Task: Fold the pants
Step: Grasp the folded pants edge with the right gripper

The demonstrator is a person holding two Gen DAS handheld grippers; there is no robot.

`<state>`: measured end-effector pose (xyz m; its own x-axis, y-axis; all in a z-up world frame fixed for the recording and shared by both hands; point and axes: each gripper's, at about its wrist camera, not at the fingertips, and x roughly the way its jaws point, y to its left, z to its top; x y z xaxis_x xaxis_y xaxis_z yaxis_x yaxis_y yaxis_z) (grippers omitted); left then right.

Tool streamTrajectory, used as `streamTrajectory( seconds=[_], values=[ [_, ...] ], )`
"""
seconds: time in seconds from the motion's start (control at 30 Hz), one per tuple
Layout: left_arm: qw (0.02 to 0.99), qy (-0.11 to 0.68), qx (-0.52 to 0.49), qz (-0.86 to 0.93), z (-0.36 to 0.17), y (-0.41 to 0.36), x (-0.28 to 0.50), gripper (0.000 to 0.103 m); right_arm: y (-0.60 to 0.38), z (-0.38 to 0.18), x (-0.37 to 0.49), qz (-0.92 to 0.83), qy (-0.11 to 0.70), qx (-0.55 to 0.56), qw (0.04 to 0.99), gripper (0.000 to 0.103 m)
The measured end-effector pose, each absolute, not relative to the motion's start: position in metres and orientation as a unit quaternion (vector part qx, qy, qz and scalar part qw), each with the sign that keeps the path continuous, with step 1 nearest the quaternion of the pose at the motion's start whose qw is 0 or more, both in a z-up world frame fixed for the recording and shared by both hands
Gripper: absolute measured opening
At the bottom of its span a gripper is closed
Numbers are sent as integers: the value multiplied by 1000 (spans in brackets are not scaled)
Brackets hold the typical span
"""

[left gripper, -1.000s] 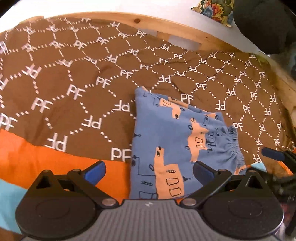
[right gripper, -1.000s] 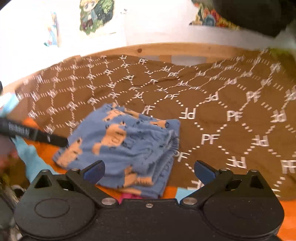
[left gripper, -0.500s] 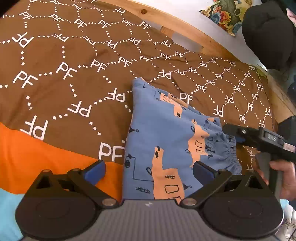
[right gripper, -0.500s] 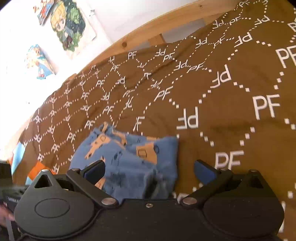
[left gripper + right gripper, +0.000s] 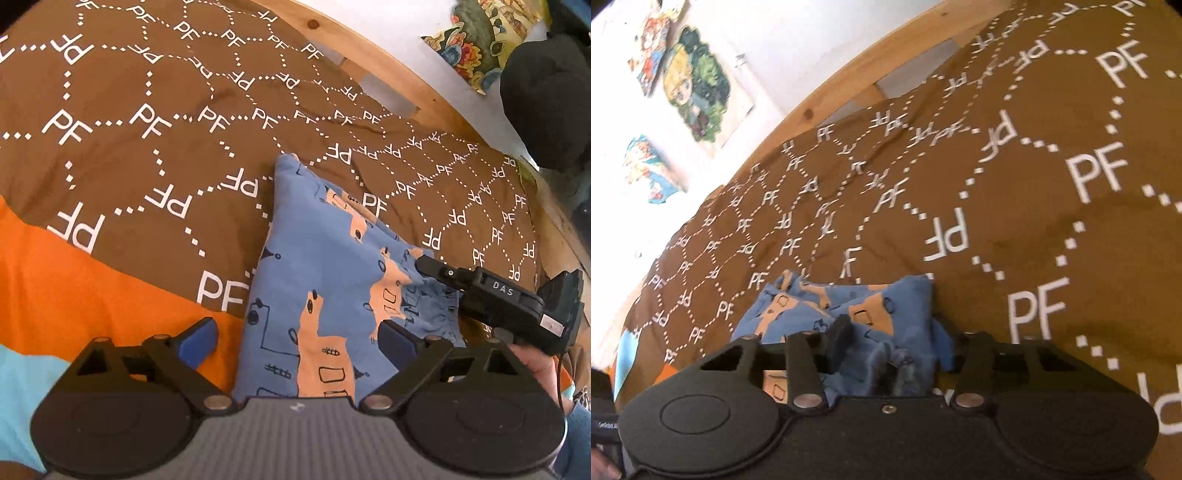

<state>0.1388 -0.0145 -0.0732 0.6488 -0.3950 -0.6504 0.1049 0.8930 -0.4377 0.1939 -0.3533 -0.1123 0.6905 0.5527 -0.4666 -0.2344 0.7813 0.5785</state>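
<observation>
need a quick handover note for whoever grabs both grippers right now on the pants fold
Left gripper: open, hovering over the near edge of the blue printed pants, gripping nothing.
Right gripper: jaws have just been closing around the bunched waistband end; whether the pads pinch yet is unclear.
The pants lie folded into a compact stack on the brown bedspread.
Left to do: confirm the right grip, then make any last fold and flatten.

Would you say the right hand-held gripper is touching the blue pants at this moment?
Touching. In the right wrist view, the right hand-held gripper has just been closing, and bunched blue pants fabric sits gathered between its fingers, pressed against them.
</observation>
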Motion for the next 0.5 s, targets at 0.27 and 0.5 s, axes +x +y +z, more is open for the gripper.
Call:
streamTrajectory(
  seconds=[0.27,0.5],
  values=[
    [887,403,-183,-132,-73,-14,137,80,-349,-114,193,199,325,236,894,33],
    [883,415,-180,-126,-73,-13,138,54,-344,-113,191,187,324,213,903,29]
  ],
)
